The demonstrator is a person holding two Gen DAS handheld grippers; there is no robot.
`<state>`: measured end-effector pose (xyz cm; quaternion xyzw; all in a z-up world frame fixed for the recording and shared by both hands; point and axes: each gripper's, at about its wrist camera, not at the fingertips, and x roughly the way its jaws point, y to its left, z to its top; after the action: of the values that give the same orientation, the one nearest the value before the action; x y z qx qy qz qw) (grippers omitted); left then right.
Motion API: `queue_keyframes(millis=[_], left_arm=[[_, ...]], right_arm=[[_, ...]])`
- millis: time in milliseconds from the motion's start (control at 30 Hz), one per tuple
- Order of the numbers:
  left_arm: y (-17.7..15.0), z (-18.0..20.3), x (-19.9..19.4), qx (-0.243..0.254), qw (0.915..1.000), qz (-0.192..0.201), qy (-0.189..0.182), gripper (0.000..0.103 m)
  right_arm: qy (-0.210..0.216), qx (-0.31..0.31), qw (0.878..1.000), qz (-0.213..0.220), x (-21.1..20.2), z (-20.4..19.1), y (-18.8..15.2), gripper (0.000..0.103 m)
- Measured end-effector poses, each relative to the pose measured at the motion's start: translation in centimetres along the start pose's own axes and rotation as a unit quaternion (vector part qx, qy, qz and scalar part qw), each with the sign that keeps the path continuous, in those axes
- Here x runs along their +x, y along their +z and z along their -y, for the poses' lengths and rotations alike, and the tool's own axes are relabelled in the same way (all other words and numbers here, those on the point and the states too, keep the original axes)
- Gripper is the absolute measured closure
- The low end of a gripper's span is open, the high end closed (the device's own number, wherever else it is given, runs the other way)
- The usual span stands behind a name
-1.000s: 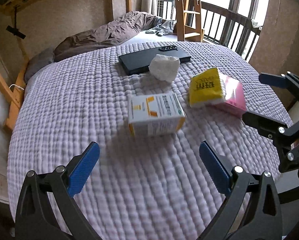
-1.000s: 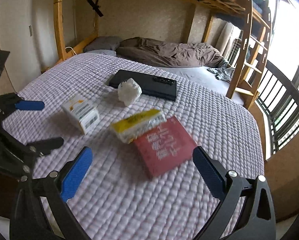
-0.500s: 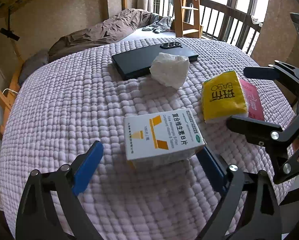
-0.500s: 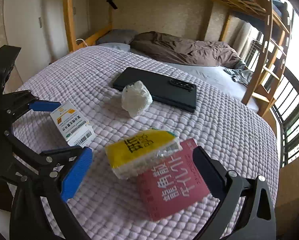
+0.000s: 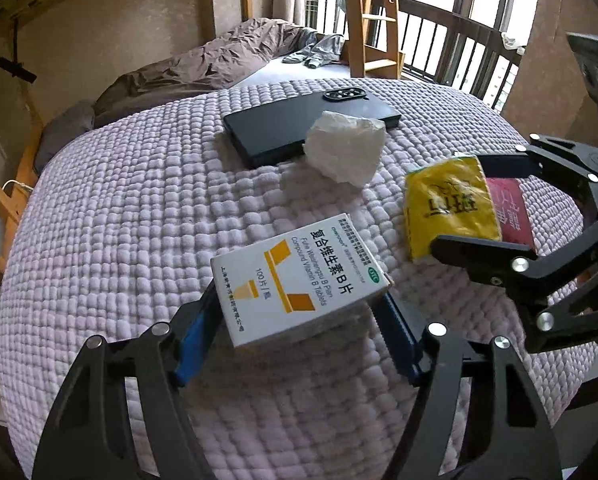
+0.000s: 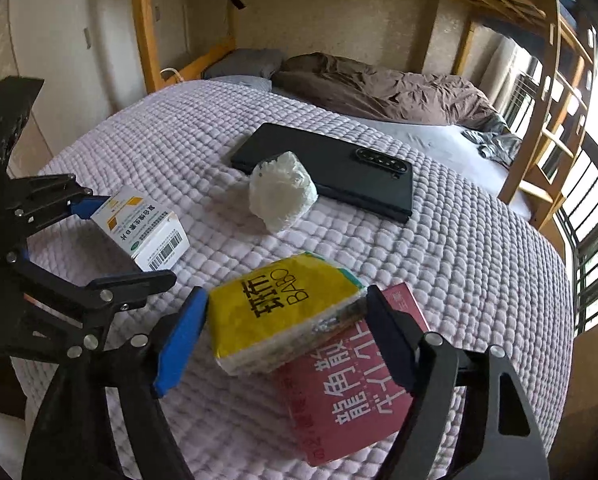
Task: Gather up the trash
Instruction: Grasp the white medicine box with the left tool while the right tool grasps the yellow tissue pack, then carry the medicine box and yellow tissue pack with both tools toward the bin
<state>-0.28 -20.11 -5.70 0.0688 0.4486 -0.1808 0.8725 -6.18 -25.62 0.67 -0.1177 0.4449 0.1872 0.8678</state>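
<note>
The crumpled white tissue, the clearest piece of trash in view, lies untouched on the quilted bedspread and serves here as the landmark; its far edge rests against the black phone, which lies flat just behind it. Nearer the cameras than the tissue, and to its left as the person stands, the white vitamin box sits between the blue pads of the left gripper; its jaws are closing, and the pads appear to meet the box's two short ends, the box looking tipped up off the quilt at its near edge. Nearer than the tissue and to its right, the yellow tissue pack lies partly on a red booklet and sits between the fingers of the right gripper, whose jaws are also closing; the left blue pad is at the pack's end, while contact on the other side cannot be confirmed. Progress, as judged from this arrangement: collection is at its opening stage, with two items being gripped at once and none yet carried away. No bin or bag is visible in either view. The tissue is left to gather; whether the booklet counts as trash cannot be told, and the phone presumably stays.
</note>
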Motion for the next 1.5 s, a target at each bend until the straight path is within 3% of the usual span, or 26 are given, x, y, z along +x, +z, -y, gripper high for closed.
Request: queue_keyframes(millis=[500,1500], left_arm=[[-0.3,0.7,-1.8,-0.001,1.0000,0.005,0.002,0.029],[-5.0,2.4,-7.4,-0.019,0.9998,-0.001,-0.008,0.029]], right_arm=[[0.015,0.084,0.996,0.018,-2.8,1.0,-1.5,0.027],[0.030,0.150,0.988,0.027,-8.7,-3.0,-6.7,0.027]])
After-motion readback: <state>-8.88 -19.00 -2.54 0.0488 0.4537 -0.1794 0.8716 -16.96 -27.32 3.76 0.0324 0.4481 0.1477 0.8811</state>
